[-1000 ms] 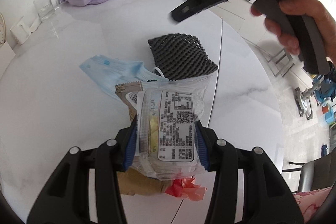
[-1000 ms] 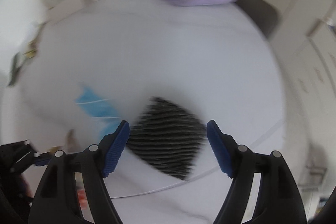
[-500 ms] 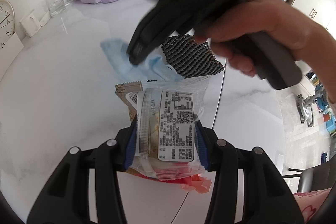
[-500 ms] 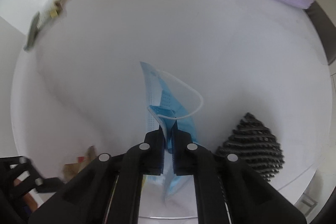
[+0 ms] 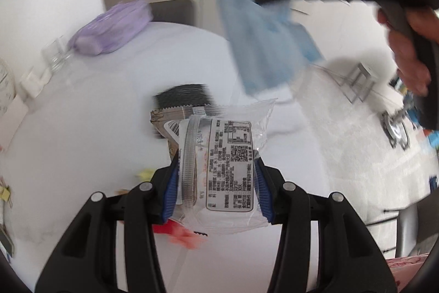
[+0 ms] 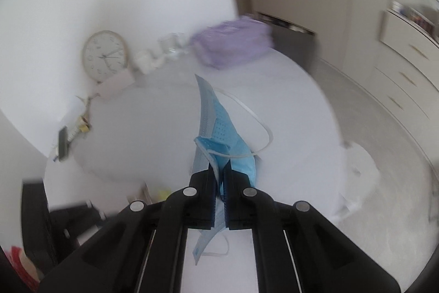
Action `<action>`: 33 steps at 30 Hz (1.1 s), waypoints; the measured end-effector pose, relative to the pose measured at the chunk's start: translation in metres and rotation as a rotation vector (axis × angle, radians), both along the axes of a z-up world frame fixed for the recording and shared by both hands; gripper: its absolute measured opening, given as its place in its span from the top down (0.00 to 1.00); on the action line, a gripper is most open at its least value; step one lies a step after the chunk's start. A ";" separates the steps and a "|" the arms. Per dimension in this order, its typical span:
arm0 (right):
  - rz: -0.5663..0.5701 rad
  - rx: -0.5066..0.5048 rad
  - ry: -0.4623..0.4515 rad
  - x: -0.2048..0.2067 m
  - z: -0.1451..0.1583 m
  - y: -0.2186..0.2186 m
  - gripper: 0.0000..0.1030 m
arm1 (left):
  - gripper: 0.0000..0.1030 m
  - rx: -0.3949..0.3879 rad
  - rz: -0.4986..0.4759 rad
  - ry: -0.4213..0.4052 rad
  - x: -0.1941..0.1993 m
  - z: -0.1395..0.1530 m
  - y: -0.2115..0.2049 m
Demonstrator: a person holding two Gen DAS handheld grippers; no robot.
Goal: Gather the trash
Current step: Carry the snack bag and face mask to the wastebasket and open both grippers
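My left gripper is shut on a bundle of wrappers: a clear plastic packet with a printed label in front, a brown wrapper and a red scrap behind it. My right gripper is shut on a blue face mask and holds it in the air above the white table. In the left wrist view the mask hangs blurred at the upper right from the right gripper. A black foam net lies on the table beyond the packet.
A purple pouch lies at the table's far side, with glasses and a white holder to its left. A clock leans on the wall. A clip and small items lie at the left. Cabinets stand at the right.
My right gripper has lifted the blue mask off the table, up and to the right. My left gripper has risen a little, still holding the wrappers.
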State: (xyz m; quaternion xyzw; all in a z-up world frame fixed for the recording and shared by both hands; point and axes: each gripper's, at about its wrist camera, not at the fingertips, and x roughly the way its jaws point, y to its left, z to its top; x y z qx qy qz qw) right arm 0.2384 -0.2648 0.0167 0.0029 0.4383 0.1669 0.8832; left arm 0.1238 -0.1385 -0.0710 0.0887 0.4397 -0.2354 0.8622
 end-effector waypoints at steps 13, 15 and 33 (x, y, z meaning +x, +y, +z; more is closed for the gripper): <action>-0.380 -0.103 0.292 -0.256 -0.097 -0.202 0.95 | 0.54 0.118 -0.215 0.219 -0.128 -0.054 -0.196; -0.390 -0.080 0.324 -0.282 -0.111 -0.211 0.94 | 0.54 0.134 -0.238 0.247 -0.145 -0.065 -0.213; -0.400 0.014 0.414 -0.351 -0.152 -0.232 0.92 | 0.30 0.238 -0.317 0.325 -0.195 -0.097 -0.247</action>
